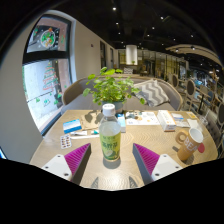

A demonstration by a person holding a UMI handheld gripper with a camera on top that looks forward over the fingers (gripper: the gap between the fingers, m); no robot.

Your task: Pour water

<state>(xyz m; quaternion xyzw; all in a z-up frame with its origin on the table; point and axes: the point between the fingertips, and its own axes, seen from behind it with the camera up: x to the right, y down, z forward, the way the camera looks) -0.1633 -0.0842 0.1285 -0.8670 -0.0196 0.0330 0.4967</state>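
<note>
A clear plastic bottle [110, 134] with a white cap and a green label stands upright on the round beige table [150, 135]. It sits just ahead of my gripper [112, 160], roughly midway between the two fingers, with a wide gap at each side. The gripper is open; its purple pads [77, 157] flank the bottle without touching it. To the right, beyond the right finger, a brown paper cup [194, 139] stands on the table near its edge.
A leafy potted plant [113, 90] stands behind the bottle at the table's middle. Booklets and cards [73, 127] lie to the left, more papers [165, 118] to the right. Chairs and sofas fill the room beyond.
</note>
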